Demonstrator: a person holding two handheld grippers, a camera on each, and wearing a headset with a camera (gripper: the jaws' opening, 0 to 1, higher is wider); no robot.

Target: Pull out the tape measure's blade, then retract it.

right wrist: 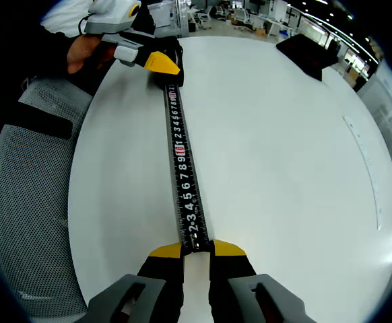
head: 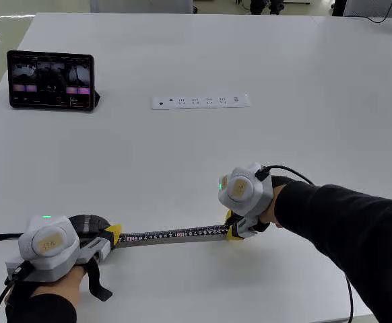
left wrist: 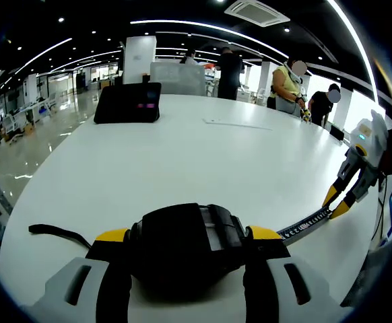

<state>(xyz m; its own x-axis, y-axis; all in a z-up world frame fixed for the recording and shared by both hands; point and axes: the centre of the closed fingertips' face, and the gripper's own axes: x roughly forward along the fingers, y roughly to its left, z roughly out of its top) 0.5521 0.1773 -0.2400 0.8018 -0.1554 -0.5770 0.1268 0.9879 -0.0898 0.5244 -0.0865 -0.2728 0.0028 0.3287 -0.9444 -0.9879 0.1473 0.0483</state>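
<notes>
Fingers (right wrist: 166,251) of the right gripper (right wrist: 196,252) are clenched on the free end of the blade (right wrist: 182,161). Left gripper (head: 108,235) fingers (left wrist: 267,233) are clamped around the tape measure case (left wrist: 186,245), low on the tabletop (head: 283,101). Blade lies flat and straight between them, long axis running dead ahead from the right fingers to the case. My read: pull or feed-back, the right gripper travels along that line while the left anchors the case.

This looks like a big open office. A wide white table (head: 304,81) holds a tablet (head: 50,80) and a power strip (head: 200,101). Past the table stand people (left wrist: 283,94). Long lights (left wrist: 203,27) run above it. A shiny floor (left wrist: 41,134) and a mesh chair (right wrist: 27,202) are beside it.
</notes>
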